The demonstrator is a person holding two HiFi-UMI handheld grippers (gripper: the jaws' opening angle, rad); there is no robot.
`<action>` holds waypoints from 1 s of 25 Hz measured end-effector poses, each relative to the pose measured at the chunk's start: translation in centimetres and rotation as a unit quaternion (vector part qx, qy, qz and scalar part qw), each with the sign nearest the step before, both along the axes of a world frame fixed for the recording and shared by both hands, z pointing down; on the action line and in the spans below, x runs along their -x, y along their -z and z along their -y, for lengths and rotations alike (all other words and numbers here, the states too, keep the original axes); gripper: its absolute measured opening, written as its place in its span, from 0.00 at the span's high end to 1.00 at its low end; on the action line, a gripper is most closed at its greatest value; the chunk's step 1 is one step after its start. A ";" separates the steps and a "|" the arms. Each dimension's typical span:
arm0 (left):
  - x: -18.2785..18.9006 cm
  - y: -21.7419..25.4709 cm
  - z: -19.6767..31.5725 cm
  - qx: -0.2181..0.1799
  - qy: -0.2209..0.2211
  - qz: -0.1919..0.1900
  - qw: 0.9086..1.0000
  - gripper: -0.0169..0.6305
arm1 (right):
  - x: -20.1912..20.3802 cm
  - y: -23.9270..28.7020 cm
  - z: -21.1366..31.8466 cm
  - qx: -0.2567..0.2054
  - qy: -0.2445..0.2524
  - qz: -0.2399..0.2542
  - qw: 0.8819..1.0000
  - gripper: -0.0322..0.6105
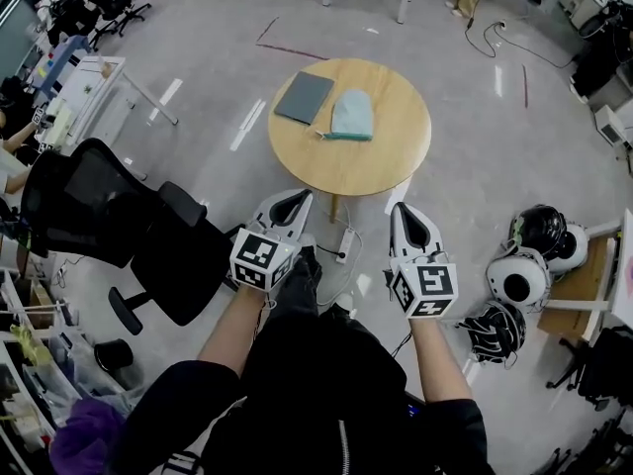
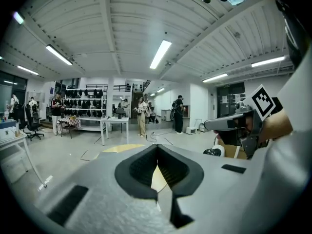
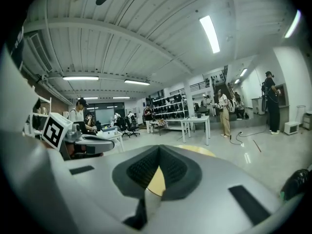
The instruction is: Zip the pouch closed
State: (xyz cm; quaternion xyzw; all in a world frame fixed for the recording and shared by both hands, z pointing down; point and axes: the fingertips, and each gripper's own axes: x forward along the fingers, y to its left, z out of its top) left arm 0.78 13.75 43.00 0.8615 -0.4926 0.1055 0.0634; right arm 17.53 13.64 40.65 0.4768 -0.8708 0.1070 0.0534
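No legible text or labels

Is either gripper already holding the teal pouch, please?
No: the pouch lies on the table, while the left gripper and right gripper are shut and empty short of it.

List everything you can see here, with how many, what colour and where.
table: one, round, light wood, centre of the floor ahead
pouch: one, pale teal, on the table top, right of the flat pad
flat pad: one, dark grey, on the table top, left part
office chair: one, black, on the floor at left
helmets: three or four, black and white, on the floor at right
forearms: two, bare, reaching forward from the dark sleeves
left gripper: one, white with black pads, short of the table, jaws shut and empty
right gripper: one, white with black pads, short of the table, jaws shut and empty
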 end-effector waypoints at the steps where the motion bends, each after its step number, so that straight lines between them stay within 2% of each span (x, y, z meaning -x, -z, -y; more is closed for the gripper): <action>1: -0.1 -0.2 0.4 0.001 -0.001 -0.001 1.000 0.96 | 0.0 -0.1 0.4 0.001 -0.001 0.000 1.000 0.95; 8: 0.8 -1.5 5.1 0.007 -0.010 -0.011 1.000 0.96 | 1.1 -1.0 4.1 0.009 -0.008 -0.008 1.000 0.95; 13: 2.8 -2.2 10.6 0.012 -0.019 -0.013 1.000 0.96 | 3.7 -1.7 9.3 0.018 -0.011 -0.015 1.000 0.95; 19: 7.7 -3.6 18.0 0.015 -0.041 0.022 0.999 0.96 | 9.4 -1.8 16.5 0.030 -0.012 -0.026 0.999 0.95; 25: 10.5 -6.0 23.2 0.038 -0.097 0.044 0.994 0.96 | 13.0 -2.4 21.5 0.042 -0.039 -0.032 0.998 0.95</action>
